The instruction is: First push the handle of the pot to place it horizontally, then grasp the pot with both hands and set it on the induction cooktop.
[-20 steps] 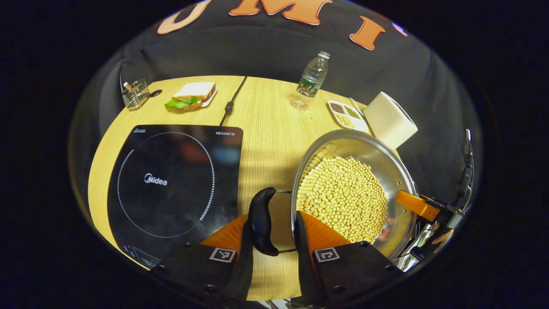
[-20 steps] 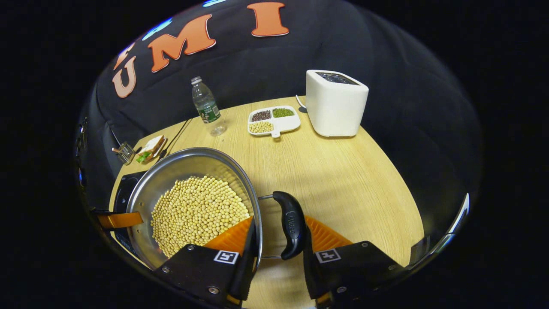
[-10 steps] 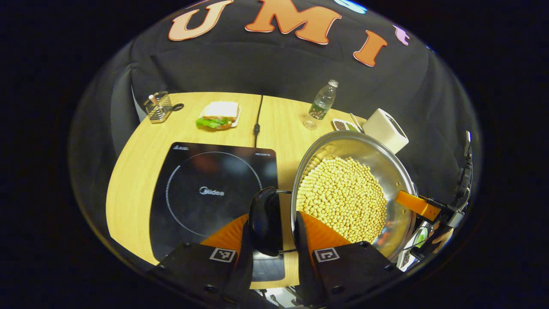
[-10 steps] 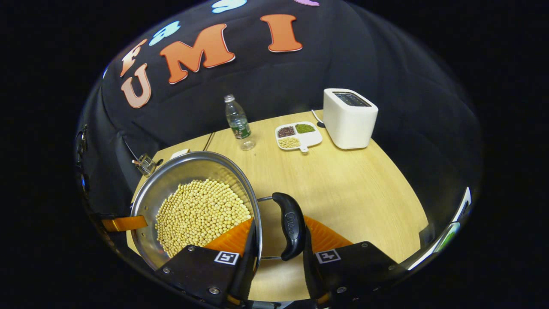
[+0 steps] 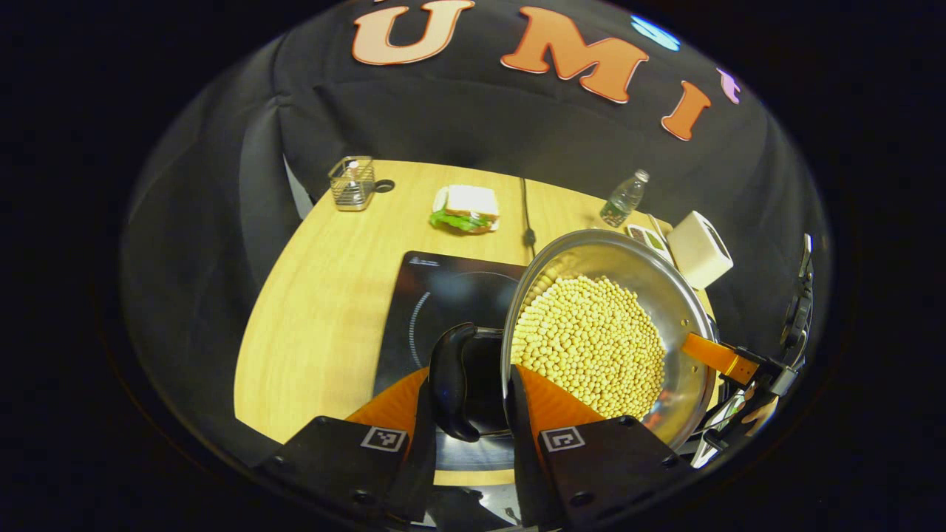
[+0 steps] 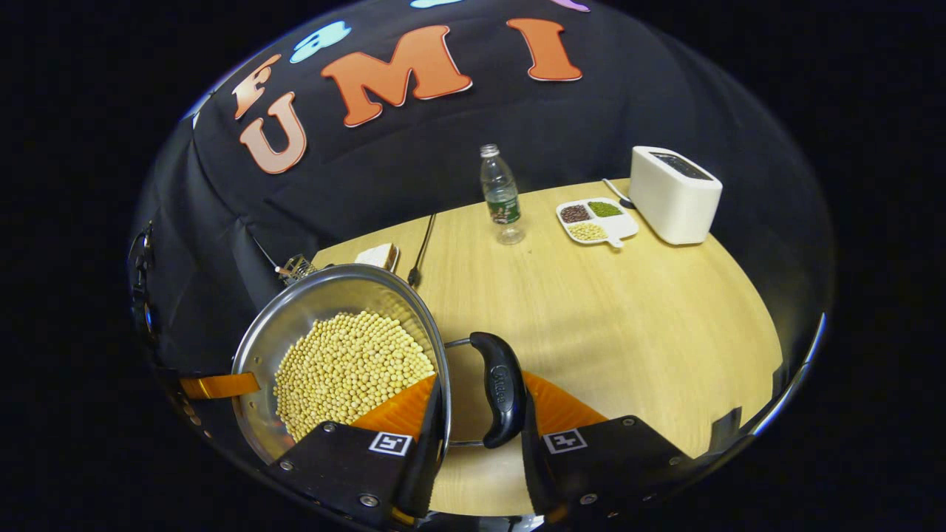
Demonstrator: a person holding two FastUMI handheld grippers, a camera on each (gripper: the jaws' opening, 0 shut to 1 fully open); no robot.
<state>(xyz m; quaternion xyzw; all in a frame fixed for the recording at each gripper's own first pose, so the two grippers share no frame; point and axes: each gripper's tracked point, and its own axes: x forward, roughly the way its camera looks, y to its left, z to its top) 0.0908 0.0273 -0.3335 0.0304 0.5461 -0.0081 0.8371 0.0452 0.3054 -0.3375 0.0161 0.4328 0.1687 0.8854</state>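
Handle (image 6: 499,389) carries embossed writing, unreadable. Left gripper (image 5: 467,403) and right gripper (image 6: 479,403) each clamp a handle of the soybean-filled pot (image 5: 669,295), over the cooktop (image 5: 443,295).

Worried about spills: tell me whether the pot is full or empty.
Partly full. The pot holds a layer of pale beans across its bottom, with bare steel wall above them up to the rim.

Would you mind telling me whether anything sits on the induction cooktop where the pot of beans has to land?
Nothing visible does. The part of the induction cooktop that shows is bare; the pot partly covers it. The sandwich and wire holder lie beyond it.
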